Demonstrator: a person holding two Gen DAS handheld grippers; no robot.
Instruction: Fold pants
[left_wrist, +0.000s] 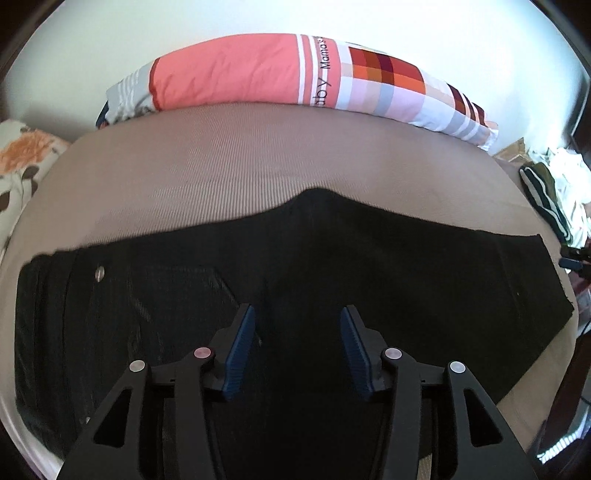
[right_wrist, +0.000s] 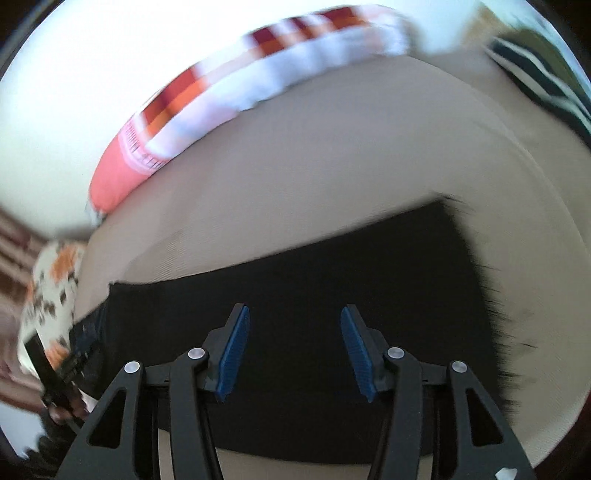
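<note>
Both the left gripper (left_wrist: 297, 314) and right gripper (right_wrist: 294, 314) hang parted and empty over the black pants (left_wrist: 369, 258); only the left view shows their waist button (left_wrist: 99, 273).

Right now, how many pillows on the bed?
2. Coral checked pillow along the far edge; floral pillow at the left edge. Others may be out of frame.

Pillow (left_wrist: 258, 74), at 12 o'clock on the bed: white band reads "Mama's"; below it, partly hidden letters "bby".
</note>
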